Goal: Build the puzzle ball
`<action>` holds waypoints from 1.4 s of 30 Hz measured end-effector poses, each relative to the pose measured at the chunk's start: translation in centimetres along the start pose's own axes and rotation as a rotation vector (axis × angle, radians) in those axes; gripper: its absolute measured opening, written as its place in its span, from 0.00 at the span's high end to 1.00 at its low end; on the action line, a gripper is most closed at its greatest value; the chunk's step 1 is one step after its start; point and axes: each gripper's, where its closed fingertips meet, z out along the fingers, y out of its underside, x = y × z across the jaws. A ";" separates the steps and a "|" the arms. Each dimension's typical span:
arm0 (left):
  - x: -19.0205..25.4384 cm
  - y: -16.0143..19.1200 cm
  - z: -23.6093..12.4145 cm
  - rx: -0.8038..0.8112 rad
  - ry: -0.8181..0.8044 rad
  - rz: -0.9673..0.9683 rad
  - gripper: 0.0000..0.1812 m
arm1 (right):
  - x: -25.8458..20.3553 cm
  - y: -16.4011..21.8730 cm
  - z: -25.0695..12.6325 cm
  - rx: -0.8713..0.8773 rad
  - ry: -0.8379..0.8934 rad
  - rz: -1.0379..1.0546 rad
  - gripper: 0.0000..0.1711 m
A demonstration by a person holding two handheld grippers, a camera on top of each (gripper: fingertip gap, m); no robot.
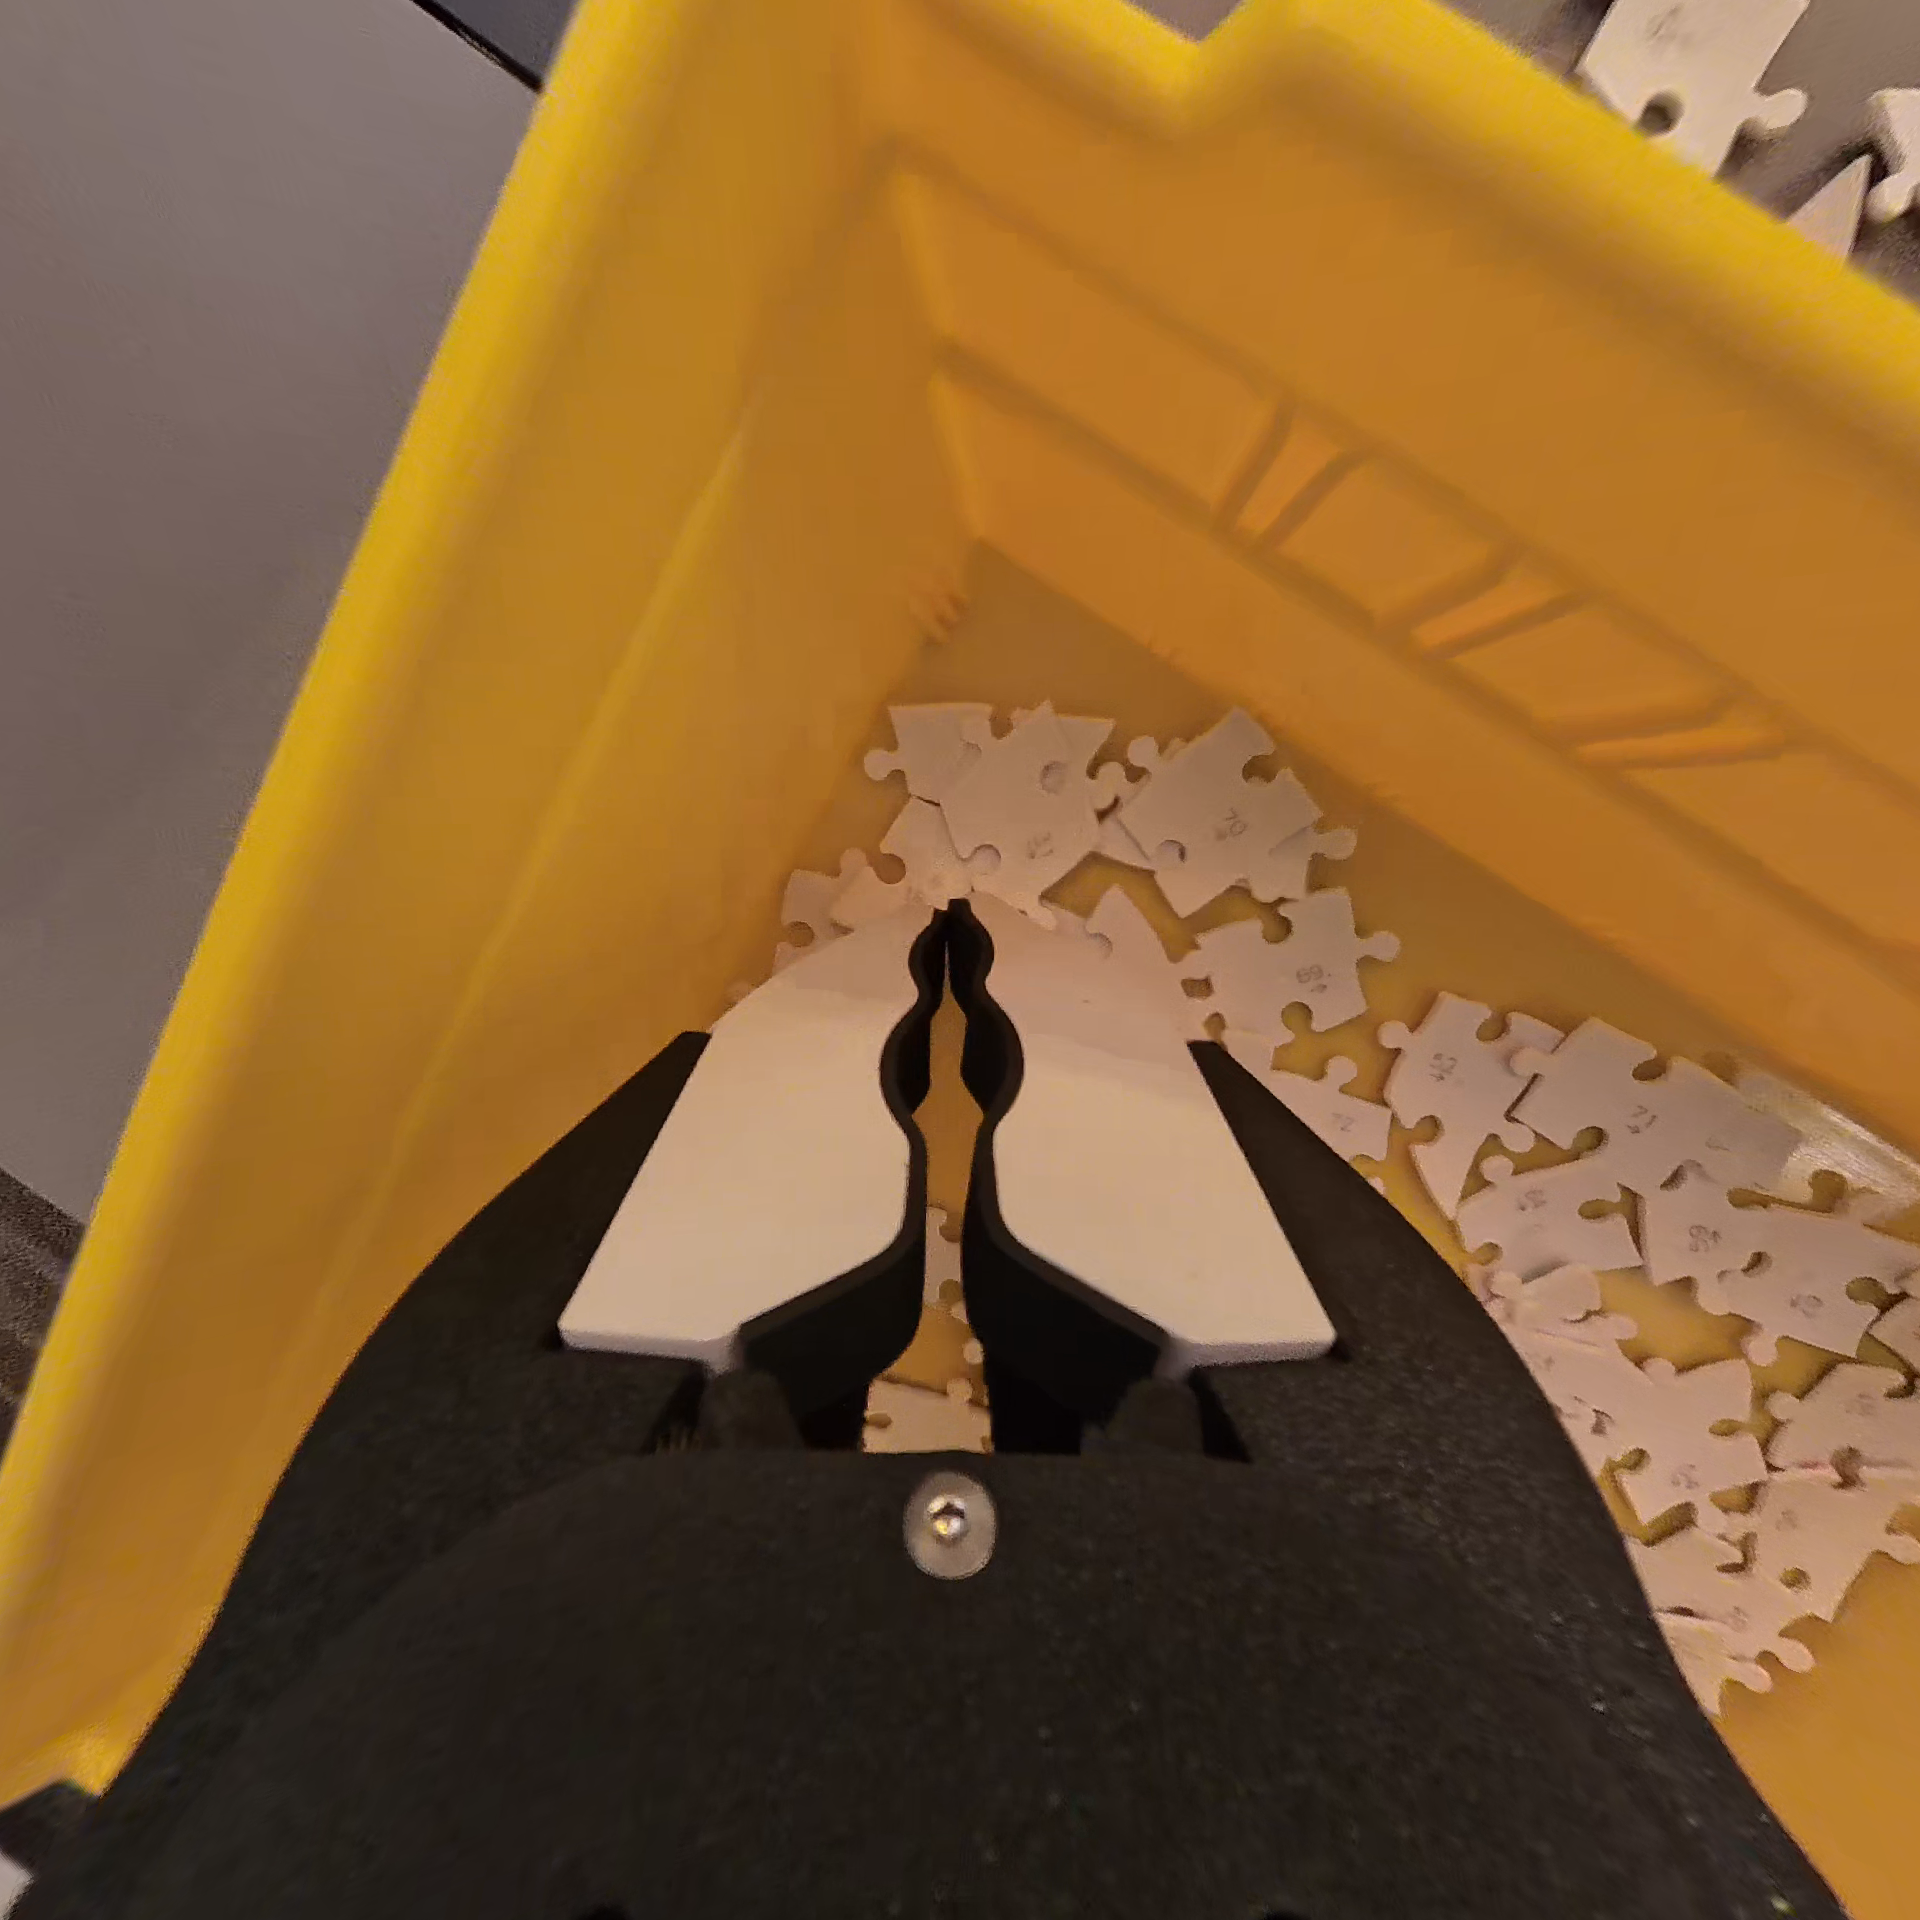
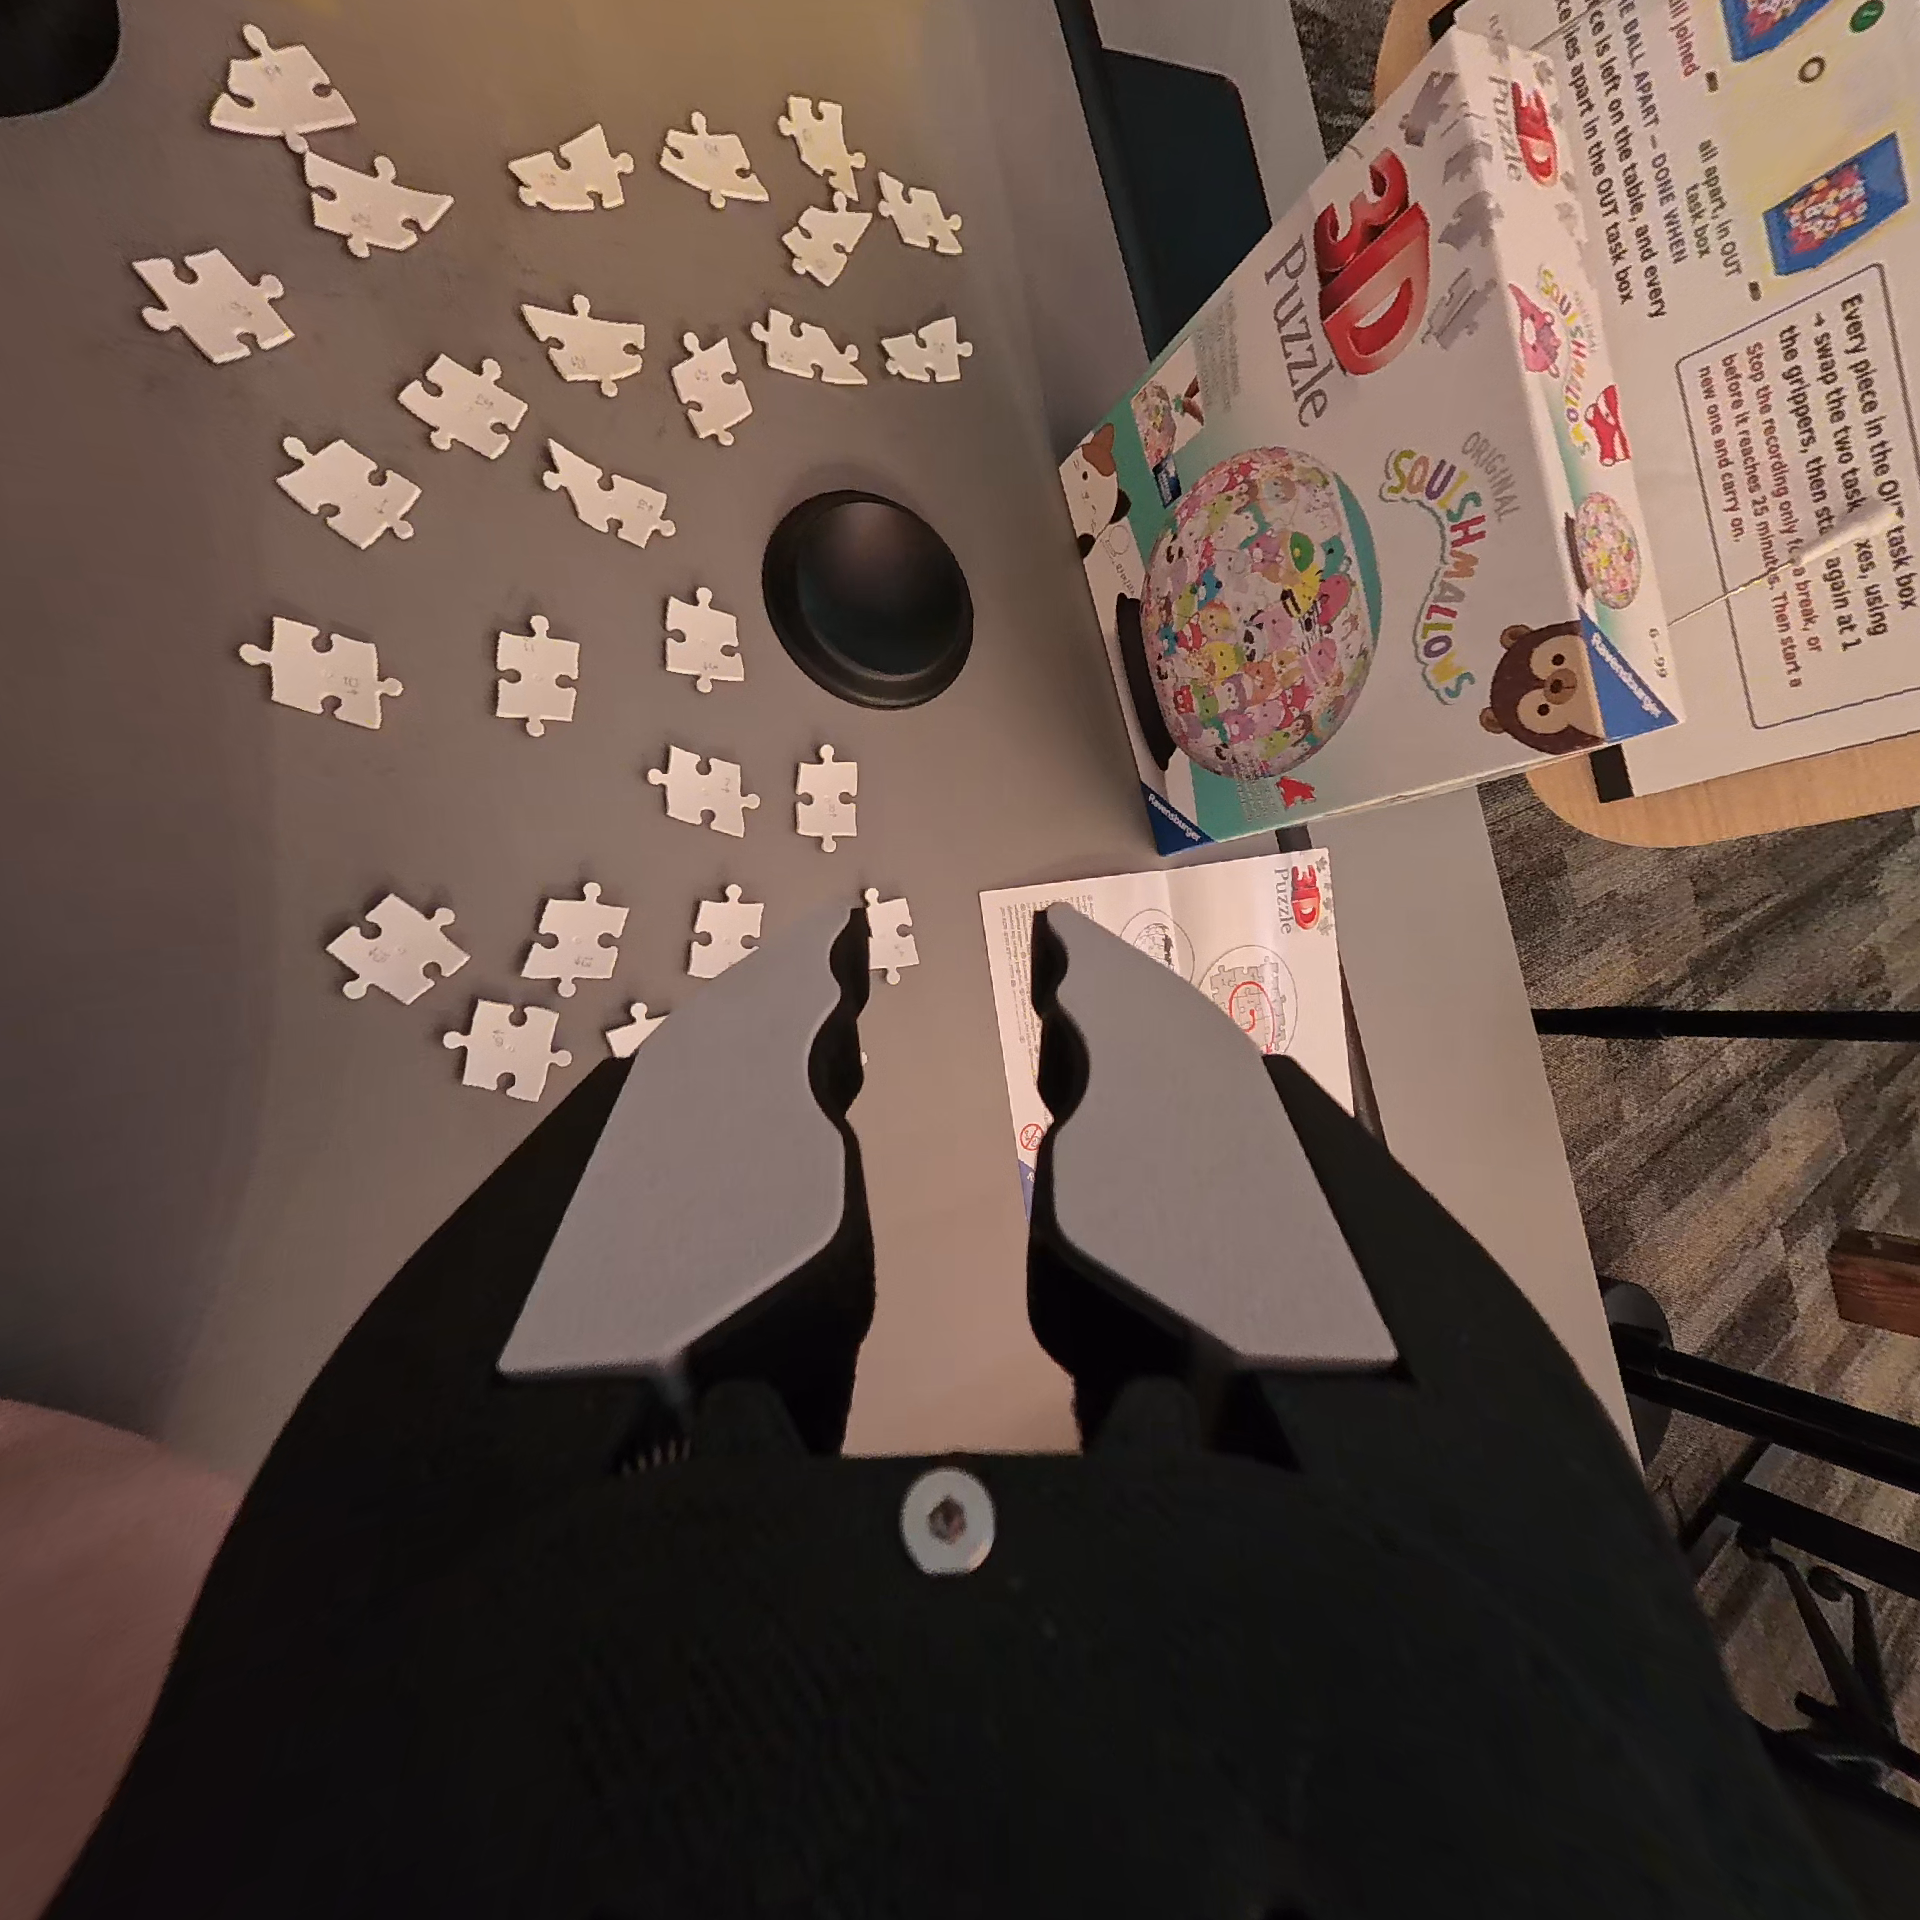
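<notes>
Left claw (image 1: 954, 914), tips closed at a piece (image 1: 1023, 821) inside the yellow bin (image 1: 644, 520); whether it grips is unclear. Lift slowly, single piece only. Right claw (image 2: 951, 925) hovers open above the surface (image 2: 156, 831).

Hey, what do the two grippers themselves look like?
Both match: a rough black plastic body with one silver screw in the middle. The left gripper and the right gripper each have two pale flat fingers with wavy black inner edges. No cables show.

Close in bin (image 1: 727, 520); high over table (image 2: 156, 1143)
</notes>
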 end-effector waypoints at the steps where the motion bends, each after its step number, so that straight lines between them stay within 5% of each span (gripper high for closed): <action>1: 0.0 0.0 -0.2 0.005 -0.001 0.000 1.00 | 0.0 0.0 0.0 0.000 -0.001 0.000 0.82; 4: 0.0 -0.2 -0.6 0.016 -0.008 -0.001 1.00 | 0.0 0.1 0.2 -0.007 -0.004 0.000 0.82; 7: 0.5 -0.7 -0.2 0.022 0.028 -0.023 0.85 | -0.1 0.2 0.3 -0.019 -0.007 0.000 0.82; 11: 1.0 -0.5 1.1 -0.026 0.033 0.010 0.79 | -0.2 0.3 0.5 -0.028 -0.013 0.000 0.82; 20: 1.1 -0.8 1.1 -0.032 0.036 0.024 0.87 | -0.2 0.4 0.7 -0.034 -0.020 0.000 0.82; 28: 0.1 -2.0 -3.4 0.093 -0.059 0.034 0.94 | -0.2 0.5 0.9 -0.043 -0.019 -0.001 0.82; 42: -0.2 2.2 -5.1 -0.017 -0.263 0.052 0.94 | -0.4 0.4 1.4 -0.053 -0.033 -0.007 0.82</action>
